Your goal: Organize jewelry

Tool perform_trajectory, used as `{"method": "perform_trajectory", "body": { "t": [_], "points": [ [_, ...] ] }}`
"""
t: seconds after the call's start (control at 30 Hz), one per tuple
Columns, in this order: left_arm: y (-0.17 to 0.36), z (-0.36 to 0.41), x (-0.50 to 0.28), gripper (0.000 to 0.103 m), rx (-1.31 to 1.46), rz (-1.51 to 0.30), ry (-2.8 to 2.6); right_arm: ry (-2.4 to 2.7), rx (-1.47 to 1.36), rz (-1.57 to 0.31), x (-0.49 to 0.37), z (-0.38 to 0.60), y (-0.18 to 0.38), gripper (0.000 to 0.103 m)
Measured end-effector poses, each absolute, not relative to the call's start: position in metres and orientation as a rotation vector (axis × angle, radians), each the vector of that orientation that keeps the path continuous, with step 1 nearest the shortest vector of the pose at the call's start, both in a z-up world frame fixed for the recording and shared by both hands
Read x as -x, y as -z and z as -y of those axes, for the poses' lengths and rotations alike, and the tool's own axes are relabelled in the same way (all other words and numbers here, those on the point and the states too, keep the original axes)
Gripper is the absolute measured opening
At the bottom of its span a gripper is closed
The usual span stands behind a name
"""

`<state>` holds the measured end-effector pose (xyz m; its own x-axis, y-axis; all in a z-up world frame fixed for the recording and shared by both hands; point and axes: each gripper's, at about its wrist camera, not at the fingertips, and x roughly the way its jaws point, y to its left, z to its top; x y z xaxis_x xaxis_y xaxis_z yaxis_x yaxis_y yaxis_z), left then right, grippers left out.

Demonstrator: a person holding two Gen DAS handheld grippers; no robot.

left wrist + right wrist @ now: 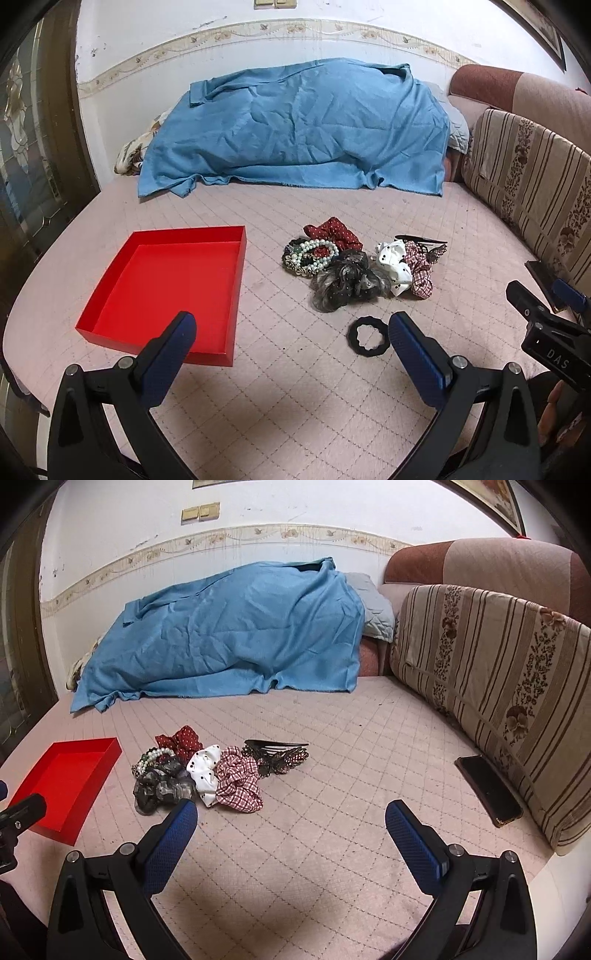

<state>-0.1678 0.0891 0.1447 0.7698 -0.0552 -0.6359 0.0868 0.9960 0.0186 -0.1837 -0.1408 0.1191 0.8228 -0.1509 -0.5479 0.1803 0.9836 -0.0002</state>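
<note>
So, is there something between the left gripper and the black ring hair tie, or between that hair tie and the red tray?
Nothing visible. The black ring hair tie lies alone by the open left gripper; only bare quilted bed cover separates it from the red tray.

Home bedroom — quilted pink mattress, rumpled blue blanket, striped floral cushion, wallpaper border.

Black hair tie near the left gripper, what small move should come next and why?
Probably ease the left gripper forward and right over the black hair tie. It lies alone, nearest the open fingers, and the red tray beside it holds nothing yet.
</note>
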Motion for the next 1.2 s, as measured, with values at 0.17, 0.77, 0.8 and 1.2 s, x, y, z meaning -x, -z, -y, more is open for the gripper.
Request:
{"method": "perform_trajectory", "body": {
  "t": [0.17, 0.77, 0.8, 1.2],
  "points": [
    [-0.152, -0.092, 0.177, 0.103, -0.053, -0.657, 0.069, 0.169, -0.053, -0.569, 0.188, 0.138, -0.124, 0.103],
    [-0.151, -0.094, 0.182, 0.103, -0.076, -0.655, 0.065, 0.111, -0.048, -0.578, 0.187, 0.131, -0.123, 0.099],
    [-0.15, -0.095, 0.181, 0.103, -0.077, -0.659, 0.065, 0.108, -0.048, -0.578, 0.187, 0.131, -0.122, 0.099],
    [-0.136, -0.091, 0.168, 0.103, -0.087, -0.704, 0.064, 0.097, -0.066, -0.618, 0.175, 0.137, -0.108, 0.099]
  ]
}}
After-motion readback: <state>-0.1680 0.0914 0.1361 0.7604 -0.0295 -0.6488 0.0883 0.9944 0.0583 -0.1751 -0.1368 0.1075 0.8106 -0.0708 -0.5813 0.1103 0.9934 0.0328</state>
